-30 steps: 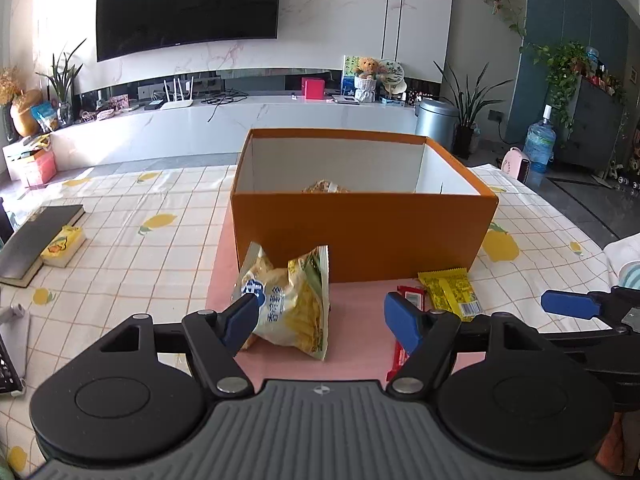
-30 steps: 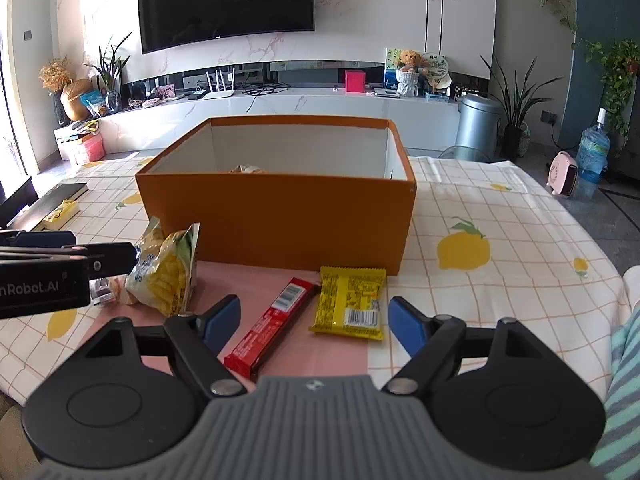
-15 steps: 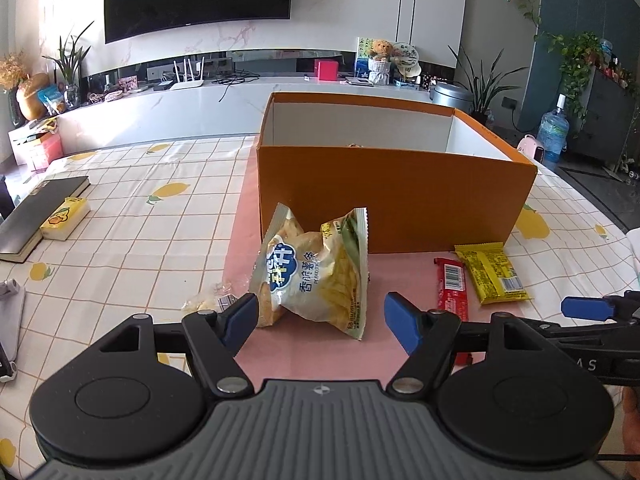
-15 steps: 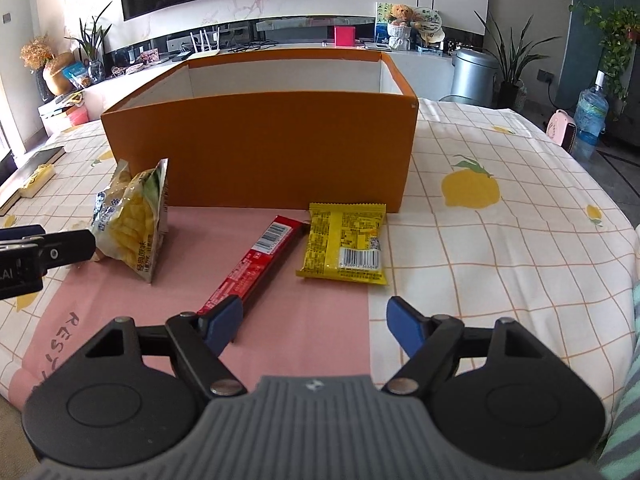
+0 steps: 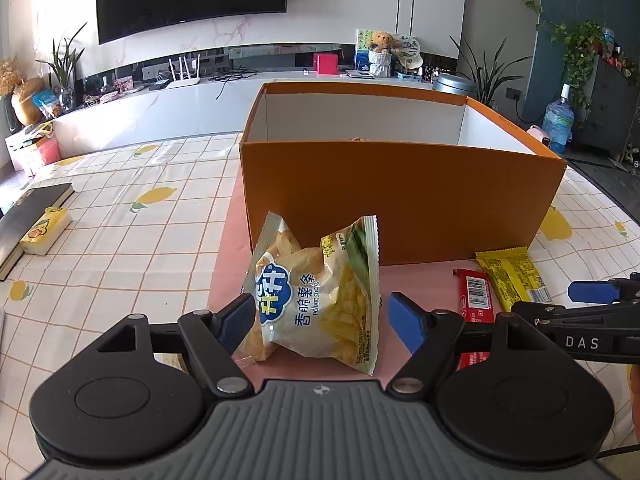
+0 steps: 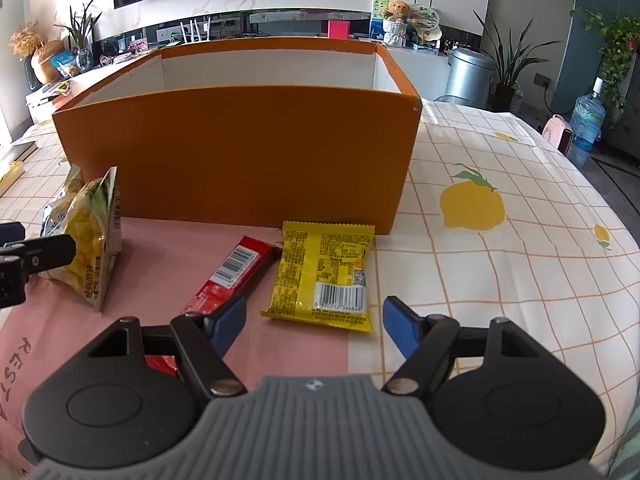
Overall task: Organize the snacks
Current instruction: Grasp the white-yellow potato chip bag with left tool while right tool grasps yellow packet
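Far left on the checked lemon-print tablecloth: a dark book w/ a small yellow box lying against its near side.

Next, the left gripper, jaws wide apart, holding nothing. The potato-stick bag stands upright betw. its blue fingertips; the left tip looks to be touching or just overlapping the bag's lower left corner, though the fisheye angle makes contact hard to confirm. Right tip is clear of the bag. Bag sits on the pink mat, just in front of the orange box, near its left front corner. Box is open-topped w/ white inner walls; a bit of something shows above the front wall but too little to tell what.

Centre-right, from the right wrist view: red snack bar lies diagonally on the mat, barcode up, its near end running under the right gripper's left finger. Just beside it, the yellow snack packet lies flat, back side up, straddling mat edge and cloth, close to the box's front wall.

Right gripper: also spread wide, empty, hovering low w/ the yellow packet's near edge betw. its tips.
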